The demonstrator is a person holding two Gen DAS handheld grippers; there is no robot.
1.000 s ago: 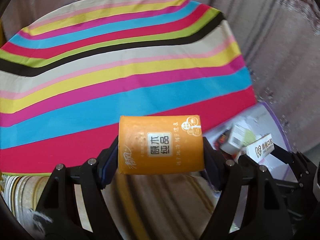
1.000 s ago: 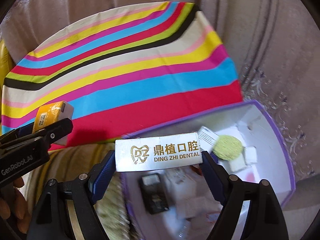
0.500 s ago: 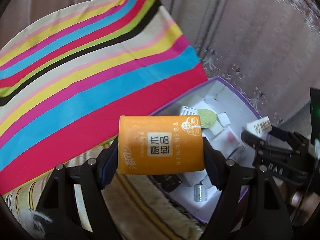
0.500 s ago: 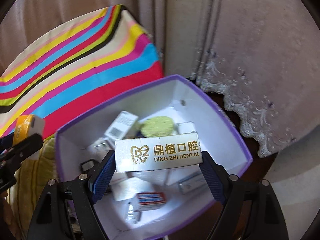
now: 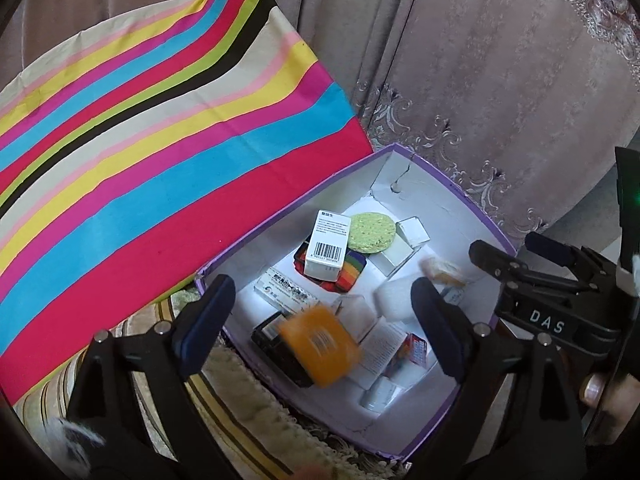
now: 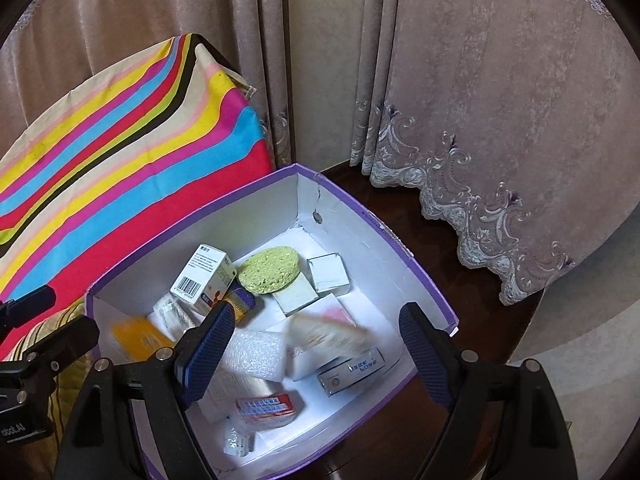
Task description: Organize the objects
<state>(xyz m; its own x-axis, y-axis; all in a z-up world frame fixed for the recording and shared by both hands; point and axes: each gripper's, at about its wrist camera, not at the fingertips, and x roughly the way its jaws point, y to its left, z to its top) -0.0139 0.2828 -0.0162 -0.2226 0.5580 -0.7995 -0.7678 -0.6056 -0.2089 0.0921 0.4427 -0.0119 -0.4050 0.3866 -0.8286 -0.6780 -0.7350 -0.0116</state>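
Both sets of jaws stand spread wide with nothing between them: the left gripper [image 5: 320, 312] and the right gripper [image 6: 316, 344] each hang above the open purple box [image 6: 424, 280]. Under the left gripper a blurred orange pack [image 5: 320, 344] sits tilted over the near left corner of the box, on or just above a dark item there; whether it has settled cannot be told. Under the right gripper a pale blurred packet [image 6: 328, 330] lies near the middle of the box, over a white boxed item. Deeper in the box are a green sponge [image 6: 269, 269], a barcoded carton [image 6: 202, 276] leaning just beside the sponge, small white cubes to the sponge's right, and a red-and-white pack [image 6: 266, 408] toward the near wall. The striped cloth [image 5: 152, 152] left of the box shows nothing on it in either view. Judging from this, both carried things are in the box and the sorting looks close to done, though parts of the cloth lie outside both views
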